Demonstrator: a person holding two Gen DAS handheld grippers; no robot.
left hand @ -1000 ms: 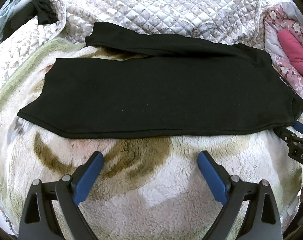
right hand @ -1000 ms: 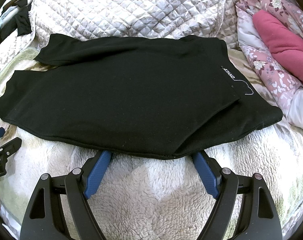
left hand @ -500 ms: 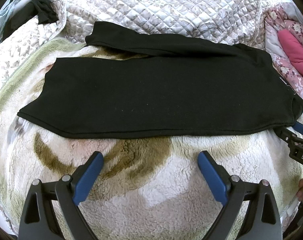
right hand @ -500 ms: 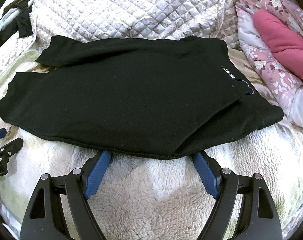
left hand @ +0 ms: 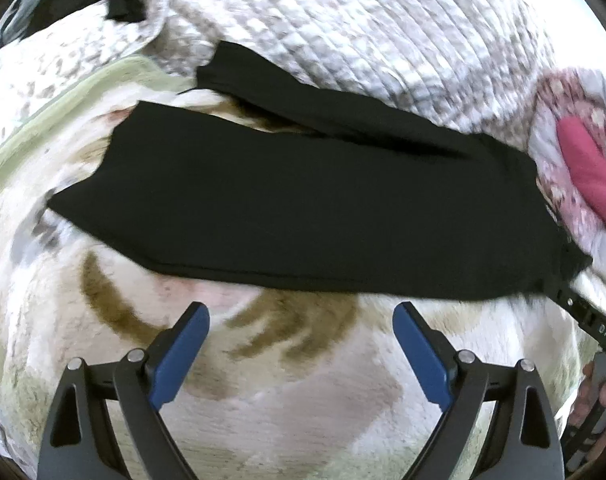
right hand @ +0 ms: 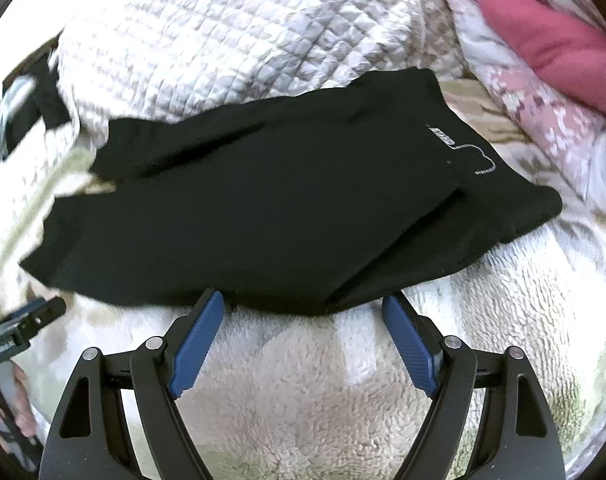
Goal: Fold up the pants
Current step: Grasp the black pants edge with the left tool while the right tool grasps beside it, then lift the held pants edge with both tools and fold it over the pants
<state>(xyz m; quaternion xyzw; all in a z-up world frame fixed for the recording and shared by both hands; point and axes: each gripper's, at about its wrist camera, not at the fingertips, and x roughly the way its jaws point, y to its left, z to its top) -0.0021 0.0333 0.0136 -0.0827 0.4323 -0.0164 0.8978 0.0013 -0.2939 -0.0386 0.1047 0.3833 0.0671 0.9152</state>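
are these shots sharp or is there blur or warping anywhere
Left wrist view: motion-smeared, the black pants have soft edges and the fleece blanket pattern streaks; fisheye bends the scene. Right wrist view: quilt and left edge blurred, near fleece crisper, same fisheye curve.

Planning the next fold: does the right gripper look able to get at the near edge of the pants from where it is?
Probably yes. The right gripper is open, its fingers right at the near hem of the pants, with only bare blanket beneath.
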